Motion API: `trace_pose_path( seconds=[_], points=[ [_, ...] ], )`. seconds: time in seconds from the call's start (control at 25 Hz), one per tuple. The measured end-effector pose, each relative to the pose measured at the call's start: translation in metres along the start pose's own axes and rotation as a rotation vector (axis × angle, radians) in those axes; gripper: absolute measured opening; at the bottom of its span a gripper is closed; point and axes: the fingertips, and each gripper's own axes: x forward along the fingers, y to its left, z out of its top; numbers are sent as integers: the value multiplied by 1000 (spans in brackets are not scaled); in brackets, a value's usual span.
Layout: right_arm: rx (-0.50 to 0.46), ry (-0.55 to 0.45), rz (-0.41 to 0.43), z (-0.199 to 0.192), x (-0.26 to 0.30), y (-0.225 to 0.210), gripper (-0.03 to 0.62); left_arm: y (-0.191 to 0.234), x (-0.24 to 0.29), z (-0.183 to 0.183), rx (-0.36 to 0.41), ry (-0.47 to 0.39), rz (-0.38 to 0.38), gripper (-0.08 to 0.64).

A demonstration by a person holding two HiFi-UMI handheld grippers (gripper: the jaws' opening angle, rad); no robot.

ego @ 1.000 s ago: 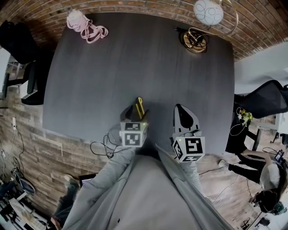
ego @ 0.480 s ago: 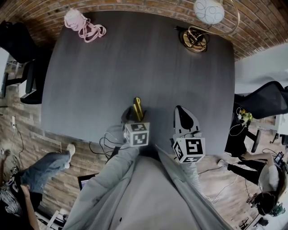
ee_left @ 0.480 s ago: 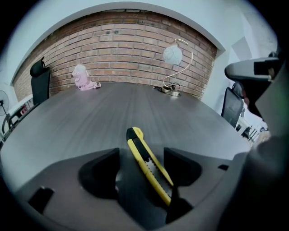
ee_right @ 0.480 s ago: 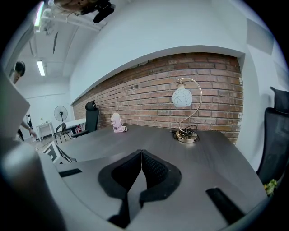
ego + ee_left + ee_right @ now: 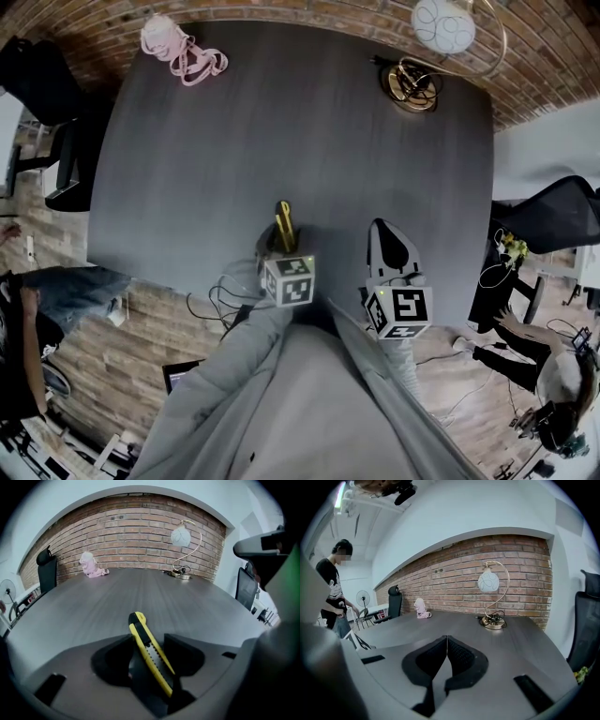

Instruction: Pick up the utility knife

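The yellow and black utility knife (image 5: 283, 224) lies on the dark grey table (image 5: 281, 122) near its front edge, pointing away from me. My left gripper (image 5: 278, 246) is tilted down over it. In the left gripper view the knife (image 5: 146, 652) runs slantwise between the two black pads. The jaws of the left gripper (image 5: 147, 638) have just been closing around it, and a gap still shows beside the right pad. My right gripper (image 5: 389, 248) rests to the right with its pads together and nothing in them; the right gripper view shows the right gripper (image 5: 446, 643) the same way.
A pink bundle (image 5: 181, 51) lies at the table's far left corner. A gold lamp base (image 5: 412, 82) with a white globe (image 5: 441, 22) stands at the far right. Black chairs flank the table. A person (image 5: 33, 314) stands at the left. Cables (image 5: 217, 300) hang off the front edge.
My left gripper has sunk and tipped down over the knife, and its jaws have narrowed. The knife has not moved. A person has walked along the floor at the left.
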Motion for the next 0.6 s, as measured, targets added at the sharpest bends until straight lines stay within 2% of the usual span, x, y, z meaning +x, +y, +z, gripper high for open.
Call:
trace_pose_path(
  seconds=[0.04,0.32,0.6],
  points=[
    [0,-1,1,0,0,0,17,2,0,0,-4,0,5,202],
    [3,-5,-2,0,0,1,17,5,-1,1,8,8,-11,158],
    [11,-5,-16,1,-2,-3,17,1,-1,2,22,19,-45,137]
  ],
)
